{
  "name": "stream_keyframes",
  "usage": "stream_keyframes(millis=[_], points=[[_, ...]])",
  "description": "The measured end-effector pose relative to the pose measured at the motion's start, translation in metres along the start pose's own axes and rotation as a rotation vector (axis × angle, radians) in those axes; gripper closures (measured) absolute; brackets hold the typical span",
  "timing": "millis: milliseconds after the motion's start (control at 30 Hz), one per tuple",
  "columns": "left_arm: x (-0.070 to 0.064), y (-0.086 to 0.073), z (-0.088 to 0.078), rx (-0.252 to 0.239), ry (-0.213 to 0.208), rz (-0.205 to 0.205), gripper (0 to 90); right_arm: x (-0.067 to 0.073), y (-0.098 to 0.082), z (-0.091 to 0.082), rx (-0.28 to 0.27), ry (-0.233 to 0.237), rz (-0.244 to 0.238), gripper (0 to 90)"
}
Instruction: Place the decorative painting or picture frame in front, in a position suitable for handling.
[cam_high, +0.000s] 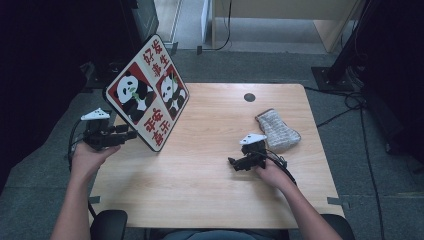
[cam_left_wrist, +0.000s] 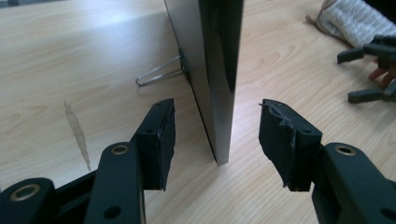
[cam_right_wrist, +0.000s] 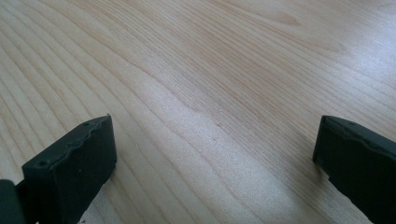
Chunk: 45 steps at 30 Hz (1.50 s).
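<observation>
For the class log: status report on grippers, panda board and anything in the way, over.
Left gripper open, jaws astride panda board edge, pads clear. Right gripper open over bare table. Board tilted, on wire stand. Sock far right, not in the way.

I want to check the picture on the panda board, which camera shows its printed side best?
The high view: the panda board faces that camera, with its two pandas and red characters plain. The left gripper view shows its thin edge and dark back between open jaws. The right gripper view shows bare table.

One panda picture board (cam_high: 147, 92) (two pandas printed on it), one grey sock (cam_high: 278, 131), two tongs: left (cam_high: 131, 134), right (cam_high: 233, 163).
</observation>
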<state>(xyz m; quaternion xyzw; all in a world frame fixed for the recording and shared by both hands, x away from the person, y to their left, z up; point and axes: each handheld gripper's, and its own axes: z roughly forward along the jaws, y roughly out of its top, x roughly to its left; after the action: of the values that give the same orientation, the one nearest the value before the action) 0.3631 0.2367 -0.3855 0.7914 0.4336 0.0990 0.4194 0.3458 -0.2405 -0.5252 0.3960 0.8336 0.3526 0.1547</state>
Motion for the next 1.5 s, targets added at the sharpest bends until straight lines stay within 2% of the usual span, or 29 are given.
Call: stream_keyframes(millis=[133,200,233,333,367,567,667,833,1067,1133,1367,1500], points=[[0.000,0.012,-0.004,-0.001,0.016,0.021,47.1,0.000,0.000,0.000,0.000,0.000,0.000,0.0],[0.001,0.025,-0.010,-0.019,0.014,0.019,47.1,0.000,0.000,0.000,0.000,0.000,-0.001,0.0],[0.001,0.025,-0.010,-0.019,0.014,0.019,47.1,0.000,0.000,0.000,0.000,0.000,0.001,0.0],[0.002,0.040,-0.016,-0.028,0.031,0.023,47.2,0.000,0.000,0.000,0.000,0.001,0.000,0.0],[0.002,0.040,-0.016,-0.028,0.031,0.023,47.2,0.000,0.000,0.000,0.000,0.001,0.000,0.0],[0.007,0.066,-0.021,-0.047,0.024,0.012,47.6,0.000,0.000,0.000,-0.002,0.001,0.000,0.0],[0.008,0.074,-0.021,-0.040,0.034,0.020,47.8,0.000,0.000,0.000,0.000,0.001,0.001,0.0],[0.013,0.093,-0.023,-0.040,0.018,0.006,48.3,0.000,0.000,0.000,0.000,0.001,0.001,0.0],[0.013,0.110,-0.024,-0.032,0.033,0.011,48.5,0.000,0.000,0.000,0.000,0.001,0.005,0.0],[0.014,0.119,-0.024,-0.025,0.043,0.019,48.5,0.000,0.000,0.000,0.002,0.002,0.004,0.0],[0.018,0.136,-0.021,-0.017,0.041,0.014,48.5,0.000,0.000,0.000,0.003,0.001,0.004,0.0],[0.020,0.143,-0.018,0.005,0.053,0.025,48.6,0.000,0.000,0.000,0.002,0.001,0.004,0.0]])
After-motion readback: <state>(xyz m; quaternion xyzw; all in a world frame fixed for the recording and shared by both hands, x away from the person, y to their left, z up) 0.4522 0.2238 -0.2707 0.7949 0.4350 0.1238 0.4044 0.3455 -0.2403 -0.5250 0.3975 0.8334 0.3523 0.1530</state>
